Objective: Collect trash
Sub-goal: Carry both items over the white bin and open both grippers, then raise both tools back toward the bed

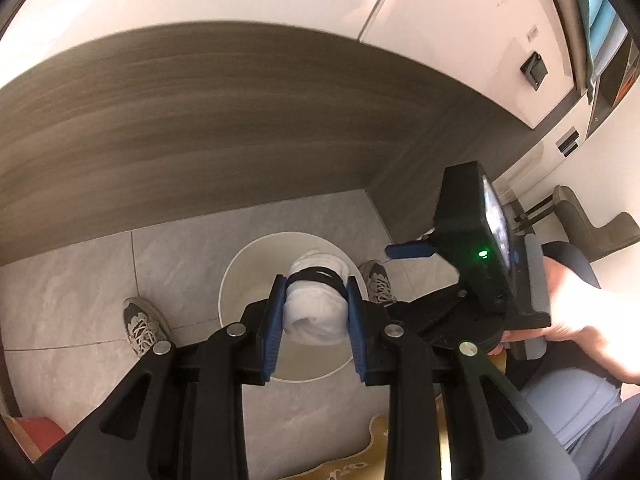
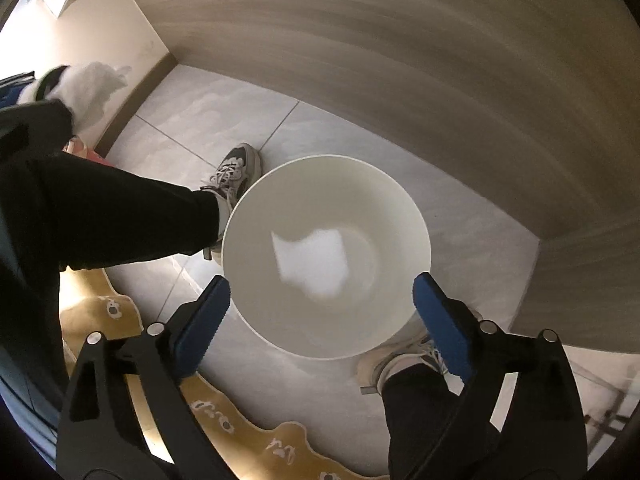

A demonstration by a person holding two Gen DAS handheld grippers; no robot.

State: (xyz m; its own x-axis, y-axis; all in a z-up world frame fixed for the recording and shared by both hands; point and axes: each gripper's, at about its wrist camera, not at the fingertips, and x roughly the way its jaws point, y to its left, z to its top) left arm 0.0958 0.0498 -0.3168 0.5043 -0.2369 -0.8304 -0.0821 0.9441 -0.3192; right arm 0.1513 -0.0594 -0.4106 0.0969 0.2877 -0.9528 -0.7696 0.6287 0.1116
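My left gripper [image 1: 316,304] is shut on a white crumpled wad with a black band [image 1: 316,304], held above the open white round bin [image 1: 240,272] on the floor. The wad also shows at the far left of the right wrist view [image 2: 90,80]. My right gripper [image 2: 322,300] is open and empty, above the near rim of the bin [image 2: 256,200]. A white piece of trash [image 2: 312,262] lies on the bin's bottom. The right gripper's body shows in the left wrist view [image 1: 476,240], to the right of the bin.
The bin stands on grey floor tiles [image 2: 208,116] in front of a wood-grain panel [image 1: 192,120]. The person's shoes [image 2: 236,168] [image 2: 400,356] flank the bin. A yellow rug [image 2: 240,428] lies near me. A chair [image 1: 588,220] stands at the right.
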